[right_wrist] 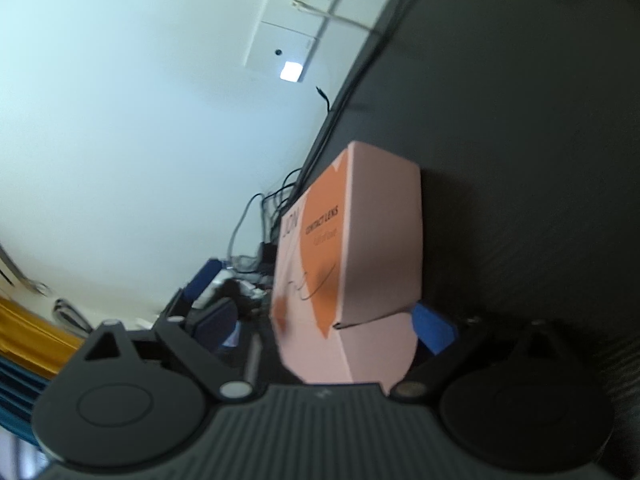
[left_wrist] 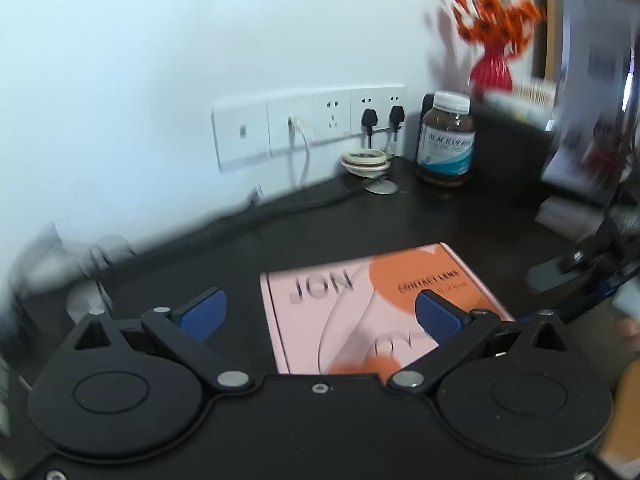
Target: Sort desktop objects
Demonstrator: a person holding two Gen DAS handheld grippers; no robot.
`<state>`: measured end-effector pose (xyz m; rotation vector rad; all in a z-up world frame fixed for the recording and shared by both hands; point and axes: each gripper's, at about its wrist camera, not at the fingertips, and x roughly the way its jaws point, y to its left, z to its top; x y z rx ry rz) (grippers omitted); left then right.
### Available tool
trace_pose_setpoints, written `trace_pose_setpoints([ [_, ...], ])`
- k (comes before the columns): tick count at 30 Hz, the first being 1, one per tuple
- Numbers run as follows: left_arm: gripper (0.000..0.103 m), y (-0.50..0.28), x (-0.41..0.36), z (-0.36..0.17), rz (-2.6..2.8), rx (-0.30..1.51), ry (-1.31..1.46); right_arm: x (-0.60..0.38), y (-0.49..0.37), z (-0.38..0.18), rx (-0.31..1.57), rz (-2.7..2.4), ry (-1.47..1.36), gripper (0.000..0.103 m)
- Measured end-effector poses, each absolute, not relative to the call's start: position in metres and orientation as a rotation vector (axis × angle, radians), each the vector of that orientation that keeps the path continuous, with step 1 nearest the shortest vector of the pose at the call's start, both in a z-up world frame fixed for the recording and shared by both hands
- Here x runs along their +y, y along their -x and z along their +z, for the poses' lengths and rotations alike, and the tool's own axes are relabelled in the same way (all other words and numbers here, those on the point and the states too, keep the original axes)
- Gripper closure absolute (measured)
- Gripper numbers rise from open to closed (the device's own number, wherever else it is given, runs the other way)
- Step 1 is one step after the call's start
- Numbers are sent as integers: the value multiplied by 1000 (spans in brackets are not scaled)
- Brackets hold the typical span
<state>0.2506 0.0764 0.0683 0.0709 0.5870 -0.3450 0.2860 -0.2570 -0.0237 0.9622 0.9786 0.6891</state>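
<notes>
Nearest to the lens, the left claw (left_wrist: 322, 314) stands wide open with its blue pads (left_wrist: 202, 312) apart, hovering over the near end of a flat pink-and-orange cardboard box (left_wrist: 360, 300) printed with "CONTACT LENS", which lies on the dark surface (left_wrist: 440, 216). The right claw (right_wrist: 324, 326) is also spread, and in the right wrist view the same box (right_wrist: 360, 248) sits between its fingers, one blue pad (right_wrist: 434, 328) just beside the box's side wall; whether it touches is unclear. Likely light and fairly stiff, this box has smooth printed card that could slip, and its thin walls would dent under a hard squeeze, so a gentle pinch across the narrow side walls near the middle looks best. Farther back stand a brown glass supplement bottle (left_wrist: 446, 140) with a white cap and, beyond it, a red vase (left_wrist: 492, 70) of orange flowers.
</notes>
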Motion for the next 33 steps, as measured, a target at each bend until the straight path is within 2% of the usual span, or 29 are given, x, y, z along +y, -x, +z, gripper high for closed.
trace_pose_setpoints([
  [4, 1, -257, 104, 41, -415, 636, 110, -243, -276, -5, 894, 609, -786, 8],
  [10, 0, -269, 107, 18, -525, 686, 310, -226, -269, 1, 882, 616, -703, 8],
  [19, 1, -251, 83, 11, -545, 677, 310, -239, -279, -7, 894, 592, -712, 8],
  [26, 1, -214, 49, 8, -555, 668, 238, -271, -283, -13, 899, 546, -724, 8],
  [33, 1, -176, 45, 1, -492, 628, 207, -269, -280, -15, 905, 570, -687, 8],
])
